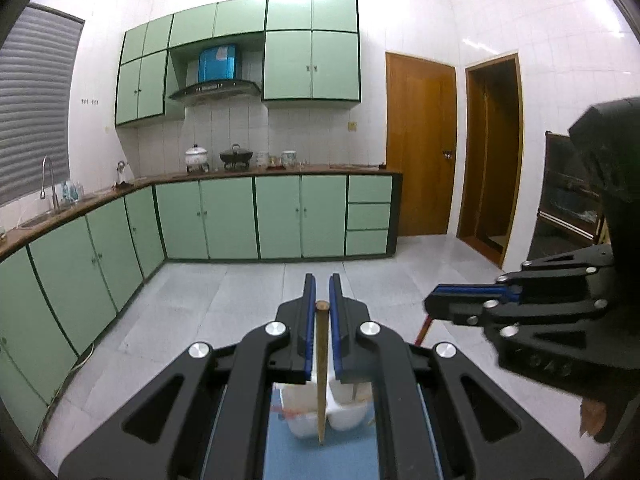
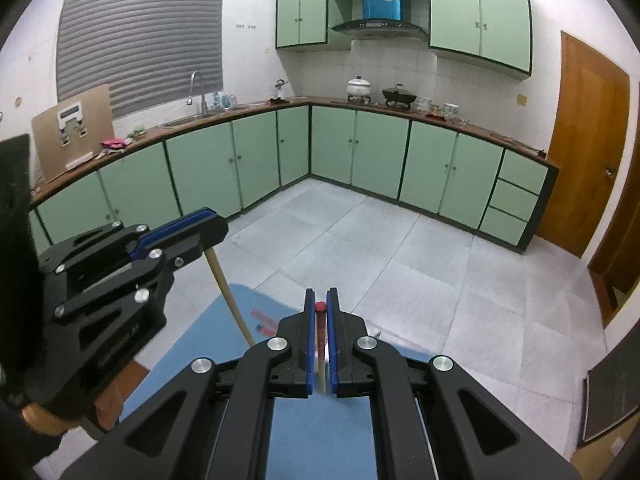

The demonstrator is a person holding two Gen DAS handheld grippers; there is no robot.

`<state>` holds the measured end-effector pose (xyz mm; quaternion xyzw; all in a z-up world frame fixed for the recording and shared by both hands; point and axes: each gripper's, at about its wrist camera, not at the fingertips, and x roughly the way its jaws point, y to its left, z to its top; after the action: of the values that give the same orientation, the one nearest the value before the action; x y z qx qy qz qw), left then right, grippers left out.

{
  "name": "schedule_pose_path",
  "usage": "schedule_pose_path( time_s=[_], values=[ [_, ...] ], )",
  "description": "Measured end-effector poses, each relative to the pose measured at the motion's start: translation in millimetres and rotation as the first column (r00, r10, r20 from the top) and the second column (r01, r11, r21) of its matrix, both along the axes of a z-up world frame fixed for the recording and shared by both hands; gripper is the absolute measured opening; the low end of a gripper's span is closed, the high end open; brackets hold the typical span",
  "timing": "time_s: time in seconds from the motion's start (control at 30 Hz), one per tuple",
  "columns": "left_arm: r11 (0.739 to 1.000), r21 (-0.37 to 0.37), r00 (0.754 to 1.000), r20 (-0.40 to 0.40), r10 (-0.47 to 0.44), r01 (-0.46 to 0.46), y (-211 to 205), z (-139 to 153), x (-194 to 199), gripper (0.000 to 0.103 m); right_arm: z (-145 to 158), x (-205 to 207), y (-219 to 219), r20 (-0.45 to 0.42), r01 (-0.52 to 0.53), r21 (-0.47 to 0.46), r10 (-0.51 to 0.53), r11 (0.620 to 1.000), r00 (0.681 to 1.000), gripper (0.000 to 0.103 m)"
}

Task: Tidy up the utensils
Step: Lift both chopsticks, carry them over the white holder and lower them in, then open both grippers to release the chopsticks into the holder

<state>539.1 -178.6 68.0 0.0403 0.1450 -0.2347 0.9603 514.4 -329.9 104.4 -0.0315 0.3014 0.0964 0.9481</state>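
Chopsticks sit one in each claw; the left claw (image 1: 322, 300) is clamped on a brown chopstick (image 1: 321, 364), the right claw (image 2: 320, 312) on a red-tipped chopstick (image 2: 319, 326); both hang above the blue worktop (image 2: 224, 328) and white holder (image 1: 344, 412); neither appears stowed yet.

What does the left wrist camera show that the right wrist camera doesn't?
Only the left wrist view: the white container on the blue mat below, and an open doorway.

Only the right wrist view: the board leaning on the counter, and the red tip of the stick in the right tongs.

Both: each tongs shut on a stick, left tongs holding a plain wooden stick, green cabinets, faucet.
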Motion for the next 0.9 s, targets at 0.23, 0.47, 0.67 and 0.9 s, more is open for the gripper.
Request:
schedule_pose_path(
  time_s=[0.23,0.47,0.67,0.9],
  values=[
    [1.000,-0.002,0.999,0.029,0.026,-0.026,-23,-11,51,0.006,-12,55,-12,-0.003,0.044,-0.009,-0.044,0.999,0.999,0.005],
    [0.999,0.017,0.998,-0.041,0.048,-0.048,-30,-76,91,0.006,-85,95,-28,-0.097,0.068,0.005,-0.067,0.998,0.993,0.005],
    [0.998,0.016,0.994,-0.081,0.067,-0.066,-20,-94,99,0.021,-103,98,-34,-0.116,0.085,0.017,-0.082,0.996,0.990,0.009],
    [0.996,0.032,0.995,-0.044,0.090,-0.089,11,-56,48,0.066,-59,52,-49,-0.033,0.093,0.102,-0.090,0.990,0.995,0.023]
  ],
)
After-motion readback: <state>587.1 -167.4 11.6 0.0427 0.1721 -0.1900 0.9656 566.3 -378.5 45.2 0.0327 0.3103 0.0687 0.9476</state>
